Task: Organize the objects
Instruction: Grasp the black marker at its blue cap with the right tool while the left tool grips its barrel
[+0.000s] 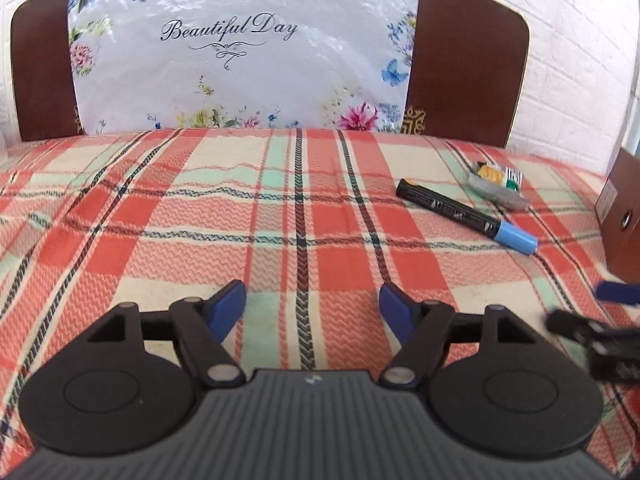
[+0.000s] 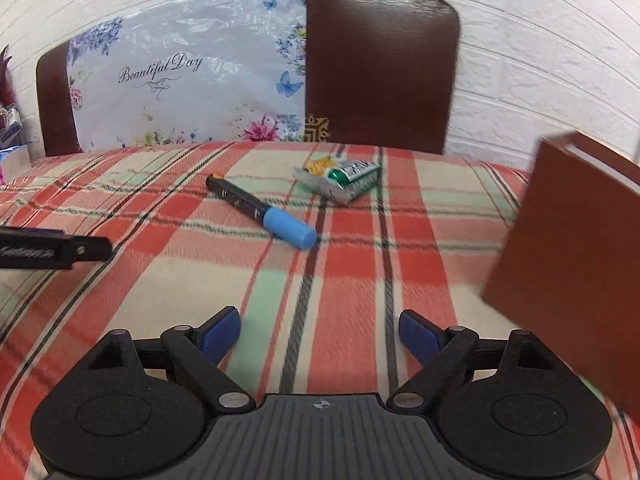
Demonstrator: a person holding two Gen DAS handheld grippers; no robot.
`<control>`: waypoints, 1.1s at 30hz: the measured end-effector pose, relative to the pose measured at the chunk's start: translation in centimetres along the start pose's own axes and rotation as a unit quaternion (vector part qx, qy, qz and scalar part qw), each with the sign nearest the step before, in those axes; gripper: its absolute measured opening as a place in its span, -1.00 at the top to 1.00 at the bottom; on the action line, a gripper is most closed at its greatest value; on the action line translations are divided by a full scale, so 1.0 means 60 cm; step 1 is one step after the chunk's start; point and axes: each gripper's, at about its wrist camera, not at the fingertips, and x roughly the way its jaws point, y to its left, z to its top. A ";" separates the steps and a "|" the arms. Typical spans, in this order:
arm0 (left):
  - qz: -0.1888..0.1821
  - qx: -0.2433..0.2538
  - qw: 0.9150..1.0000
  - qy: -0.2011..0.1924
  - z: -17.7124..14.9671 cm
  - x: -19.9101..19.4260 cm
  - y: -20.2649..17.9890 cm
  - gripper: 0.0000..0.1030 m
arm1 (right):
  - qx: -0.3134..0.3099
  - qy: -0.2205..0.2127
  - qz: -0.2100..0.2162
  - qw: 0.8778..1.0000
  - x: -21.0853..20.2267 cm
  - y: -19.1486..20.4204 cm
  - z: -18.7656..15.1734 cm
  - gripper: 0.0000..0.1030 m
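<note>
A black marker with a blue cap (image 1: 466, 216) lies on the plaid cloth at the right; it also shows in the right wrist view (image 2: 262, 212), ahead and left of centre. A small pack of batteries in clear wrap (image 1: 498, 184) lies just behind it, also seen in the right wrist view (image 2: 340, 180). My left gripper (image 1: 312, 304) is open and empty, low over the cloth, well short and left of the marker. My right gripper (image 2: 320, 332) is open and empty, short of the marker. A brown cardboard box (image 2: 572, 256) stands at the right.
The plaid cloth (image 1: 200, 216) covers the surface. A brown headboard (image 2: 380, 68) with a floral "Beautiful Day" plastic bag (image 1: 240, 48) stands at the back against a white brick wall. The box also shows at the right edge of the left wrist view (image 1: 622, 216). Colourful items sit at the far left (image 2: 10, 140).
</note>
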 end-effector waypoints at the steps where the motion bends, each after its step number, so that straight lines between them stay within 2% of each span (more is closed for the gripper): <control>1: 0.001 0.003 1.000 -0.002 -0.001 -0.001 -0.003 -0.48 | -0.007 0.000 0.005 1.000 0.014 0.005 0.010 -0.64; 5: 0.000 0.012 1.000 -0.003 -0.003 0.004 -0.009 -0.55 | -0.045 -0.007 0.015 0.999 0.069 0.030 0.049 -0.62; 7: 0.004 0.018 1.000 -0.002 -0.003 0.008 -0.011 -0.58 | -0.058 -0.007 0.025 0.998 0.094 0.043 0.064 -0.53; 9: 0.008 0.022 1.000 0.000 -0.005 0.011 -0.012 -0.60 | -0.069 -0.009 0.046 0.996 0.106 0.049 0.072 -0.02; 10: 0.008 0.022 1.000 0.000 -0.005 0.012 -0.012 -0.61 | -0.075 -0.010 0.055 0.996 0.107 0.053 0.073 0.10; 12: 0.009 0.022 1.000 0.000 -0.005 0.013 -0.012 -0.63 | -0.101 -0.016 0.060 0.993 0.099 0.069 0.067 0.57; 13: 0.009 0.022 1.000 0.001 -0.004 0.013 -0.012 -0.63 | -0.114 -0.018 0.056 0.992 0.092 0.080 0.063 0.64; 16: 0.009 0.022 1.000 0.001 -0.004 0.012 -0.012 -0.64 | -0.127 -0.021 0.036 0.991 0.063 0.096 0.045 0.66; 24: 0.013 0.029 0.999 0.005 -0.001 0.012 -0.017 -0.64 | -0.045 0.002 0.055 0.997 -0.058 0.052 -0.033 0.65; 27: 0.025 0.053 0.998 0.015 0.007 0.015 -0.030 -0.63 | -0.006 0.006 0.056 0.998 -0.105 0.027 -0.067 0.65; 29: 0.031 0.073 0.996 0.028 0.019 0.014 -0.048 -0.44 | 0.016 0.004 0.052 0.999 -0.131 0.020 -0.088 0.65; 30: 0.024 0.077 0.996 0.038 0.028 0.012 -0.058 -0.18 | 0.025 0.004 0.049 0.998 -0.141 0.015 -0.095 0.65; 33: -0.016 0.074 0.995 0.070 0.046 -0.006 -0.098 -0.12 | 0.042 0.001 0.048 0.998 -0.155 0.011 -0.107 0.65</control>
